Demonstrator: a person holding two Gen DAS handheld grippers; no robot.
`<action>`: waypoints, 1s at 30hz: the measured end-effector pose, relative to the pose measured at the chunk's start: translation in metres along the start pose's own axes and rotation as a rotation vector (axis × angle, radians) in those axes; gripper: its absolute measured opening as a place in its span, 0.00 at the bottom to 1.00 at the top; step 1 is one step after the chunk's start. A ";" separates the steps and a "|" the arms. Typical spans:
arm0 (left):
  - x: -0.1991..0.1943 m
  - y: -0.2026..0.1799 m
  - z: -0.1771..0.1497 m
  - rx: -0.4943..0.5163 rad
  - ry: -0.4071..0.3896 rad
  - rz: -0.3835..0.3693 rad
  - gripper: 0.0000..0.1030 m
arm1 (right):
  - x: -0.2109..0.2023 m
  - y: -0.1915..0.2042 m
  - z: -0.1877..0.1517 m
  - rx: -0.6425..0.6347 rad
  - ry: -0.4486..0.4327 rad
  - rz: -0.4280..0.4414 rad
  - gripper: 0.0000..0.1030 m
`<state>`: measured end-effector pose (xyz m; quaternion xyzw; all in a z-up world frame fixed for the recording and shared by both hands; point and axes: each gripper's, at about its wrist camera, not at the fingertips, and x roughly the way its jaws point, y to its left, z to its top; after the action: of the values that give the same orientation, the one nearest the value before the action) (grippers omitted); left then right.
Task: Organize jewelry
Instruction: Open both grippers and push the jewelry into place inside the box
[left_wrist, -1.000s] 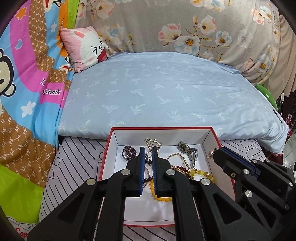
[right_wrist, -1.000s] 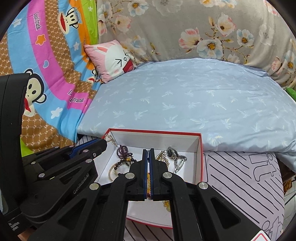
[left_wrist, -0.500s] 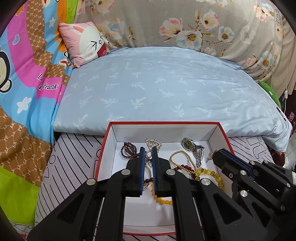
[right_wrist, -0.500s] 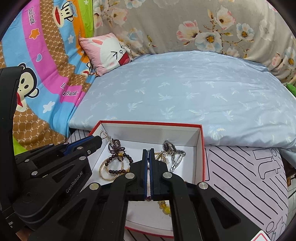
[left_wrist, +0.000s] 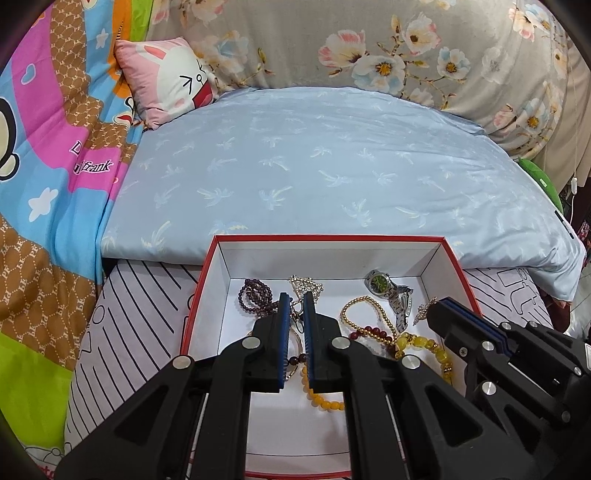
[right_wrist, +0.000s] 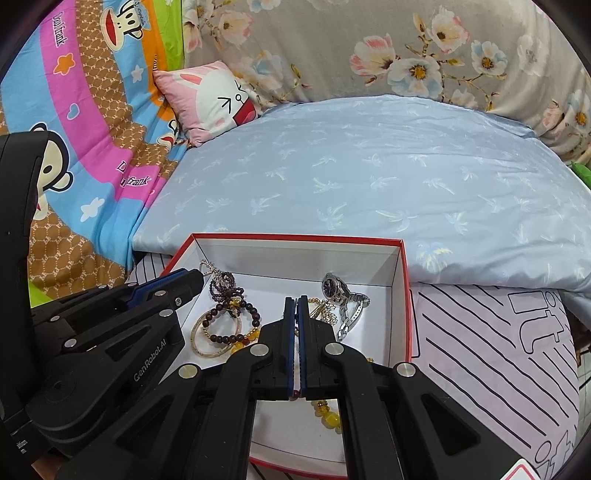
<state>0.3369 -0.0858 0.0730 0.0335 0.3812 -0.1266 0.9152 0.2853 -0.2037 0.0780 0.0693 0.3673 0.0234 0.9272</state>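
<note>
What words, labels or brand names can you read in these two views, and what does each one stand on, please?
"GenRobot.AI": on the left gripper, in the right wrist view.
"frank": on the cartoon monkey blanket, pink band; the word before it is partly folded away.
"it": large outline letters on the striped sheet.
Watch dial: too small to read.

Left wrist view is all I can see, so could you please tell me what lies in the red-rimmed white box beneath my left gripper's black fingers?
Observer: A thin gold bangle lies there, overlapped by a bracelet of dark brown round beads.
Operator: Thank you. I see the right gripper only from the side; is it closed?
Observer: Yes. Seen along its own fingers in the right wrist view, the right gripper has its blue pads pressed flat together above the jewelry.
</note>
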 end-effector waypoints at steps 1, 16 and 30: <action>0.000 0.001 0.000 0.000 -0.001 0.001 0.07 | 0.001 0.000 0.000 0.001 0.001 0.001 0.02; -0.002 0.002 -0.004 0.007 -0.006 0.052 0.32 | -0.001 0.001 -0.004 0.003 -0.001 -0.046 0.26; -0.020 0.002 -0.006 -0.007 -0.016 0.061 0.33 | -0.022 0.001 -0.008 0.000 -0.027 -0.083 0.40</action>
<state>0.3195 -0.0786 0.0827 0.0408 0.3733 -0.0973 0.9217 0.2642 -0.2041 0.0873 0.0544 0.3574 -0.0159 0.9322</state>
